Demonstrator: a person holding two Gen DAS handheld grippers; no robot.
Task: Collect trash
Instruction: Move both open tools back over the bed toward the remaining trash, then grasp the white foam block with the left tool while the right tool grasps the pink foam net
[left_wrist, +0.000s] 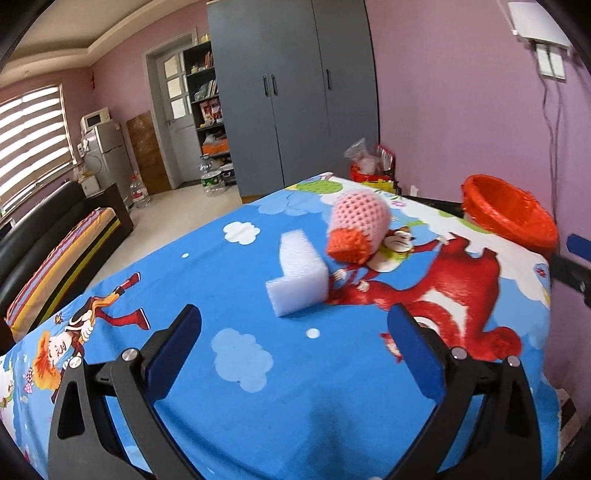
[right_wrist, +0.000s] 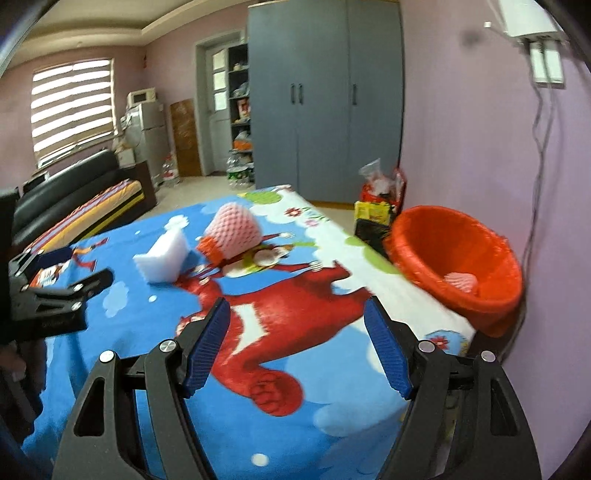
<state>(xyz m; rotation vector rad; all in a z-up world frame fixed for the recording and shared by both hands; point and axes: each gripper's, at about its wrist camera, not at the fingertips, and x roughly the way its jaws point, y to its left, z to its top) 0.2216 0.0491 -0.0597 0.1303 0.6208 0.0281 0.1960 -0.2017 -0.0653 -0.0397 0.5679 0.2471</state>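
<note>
Claws: my left claw (left_wrist: 293, 325) and my right claw (right_wrist: 297, 317) both stand wide apart, with nothing between the blue pads. Each one hangs over the counter.
Counter: it wears a bright blue cloth (left_wrist: 229, 266) with white clouds, a big red animal and a cartoon child on it.
Other claw: from my right side I see my left claw (right_wrist: 66, 291) low at the left edge, over the blue cloth. From my left side, a bit of my right claw (left_wrist: 576, 258) peeks in at the right edge.
Foam block: a white foam block (left_wrist: 299, 275) lies in the middle of the cloth, past both claws. It is shaped like a bent corner.
Net sleeve: a pink foam net (left_wrist: 360, 218) with an orange end (left_wrist: 349, 245) lies just behind the block, close beside it. I cannot tell if they touch.
Bin: an orange bin (right_wrist: 458, 266) stands at the right edge of the counter, by the purple wall. A pink net piece (right_wrist: 461, 282) already lies inside it.
Far back: a grey wardrobe (left_wrist: 295, 92) stands by the wall, with bags (left_wrist: 369, 162) on the floor beside it.
</note>
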